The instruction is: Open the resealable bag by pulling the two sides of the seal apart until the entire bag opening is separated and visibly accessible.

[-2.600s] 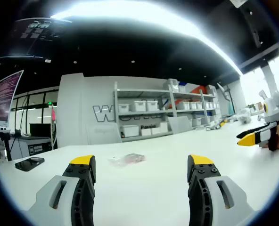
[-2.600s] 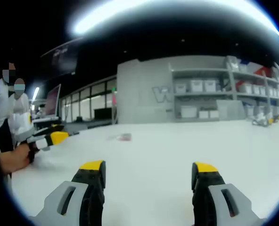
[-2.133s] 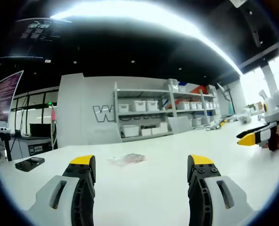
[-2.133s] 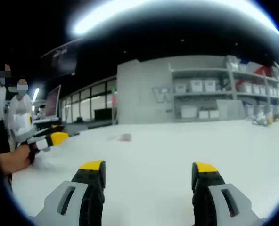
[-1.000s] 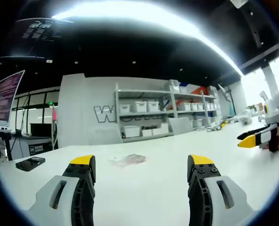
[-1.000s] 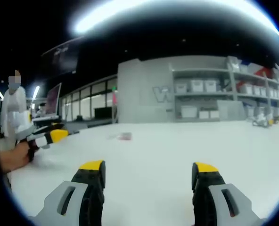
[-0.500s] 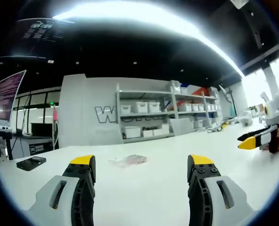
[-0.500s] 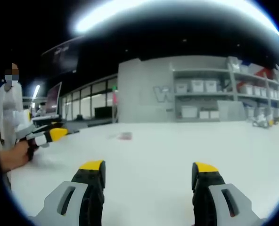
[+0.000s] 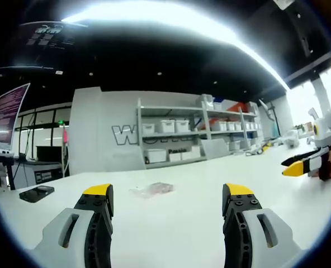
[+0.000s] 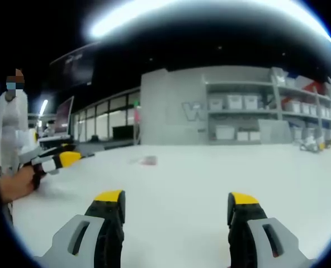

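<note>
Nothing moved: bag [image 9: 152, 190] untouched; phone [image 9: 36, 193] (left gripper view)

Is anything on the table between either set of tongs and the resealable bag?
Nothing visible. Bare white table runs from the open left tongs to the bag, and from the open right tongs to the bag. A phone lies off to the side.

Bare white table [image 9: 171, 223] stretches ahead of the left claw [image 9: 168, 200] up to the small bag [image 9: 152, 189]. A phone [image 9: 36, 193] lies far to its left, well off that path.
</note>
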Tool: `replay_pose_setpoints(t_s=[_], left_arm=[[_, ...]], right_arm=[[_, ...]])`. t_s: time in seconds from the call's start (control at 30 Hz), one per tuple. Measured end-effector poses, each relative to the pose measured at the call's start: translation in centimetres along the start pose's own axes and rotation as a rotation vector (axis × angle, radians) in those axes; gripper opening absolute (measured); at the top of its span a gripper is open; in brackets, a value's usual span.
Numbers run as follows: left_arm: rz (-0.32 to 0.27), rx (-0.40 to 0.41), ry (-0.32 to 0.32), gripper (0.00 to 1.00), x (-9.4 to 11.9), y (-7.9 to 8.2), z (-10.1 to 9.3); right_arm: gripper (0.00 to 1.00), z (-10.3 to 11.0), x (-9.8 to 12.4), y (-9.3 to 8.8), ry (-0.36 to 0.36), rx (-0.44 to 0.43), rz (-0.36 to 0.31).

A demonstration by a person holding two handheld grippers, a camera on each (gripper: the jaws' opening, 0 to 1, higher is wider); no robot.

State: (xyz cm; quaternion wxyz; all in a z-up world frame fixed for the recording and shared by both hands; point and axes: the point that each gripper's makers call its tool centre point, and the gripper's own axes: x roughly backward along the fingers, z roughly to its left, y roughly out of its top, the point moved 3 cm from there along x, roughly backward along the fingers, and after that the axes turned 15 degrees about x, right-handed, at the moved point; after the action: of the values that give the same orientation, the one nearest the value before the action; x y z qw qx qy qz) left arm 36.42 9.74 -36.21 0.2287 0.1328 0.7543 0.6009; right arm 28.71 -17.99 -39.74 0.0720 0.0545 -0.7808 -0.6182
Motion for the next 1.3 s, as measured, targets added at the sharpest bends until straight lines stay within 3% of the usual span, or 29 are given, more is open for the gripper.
replay_pose_setpoints(t_s=[0.73, 1.07, 1.3], left_arm=[[0.002, -0.006, 0.004, 0.79, 0.0, 0.0, 0.0], [-0.011, -0.004, 0.022, 0.79, 0.2, 0.3, 0.4], [-0.019, -0.002, 0.046, 0.78, 0.4, 0.8, 0.8]], right_arm=[[0.73, 0.1, 0.0, 0.1, 0.007, 0.007, -0.002], [0.69, 0.9, -0.6, 0.3, 0.044, 0.017, 0.004], [0.69, 0.9, -0.6, 1.6, 0.066, 0.000, 0.003]])
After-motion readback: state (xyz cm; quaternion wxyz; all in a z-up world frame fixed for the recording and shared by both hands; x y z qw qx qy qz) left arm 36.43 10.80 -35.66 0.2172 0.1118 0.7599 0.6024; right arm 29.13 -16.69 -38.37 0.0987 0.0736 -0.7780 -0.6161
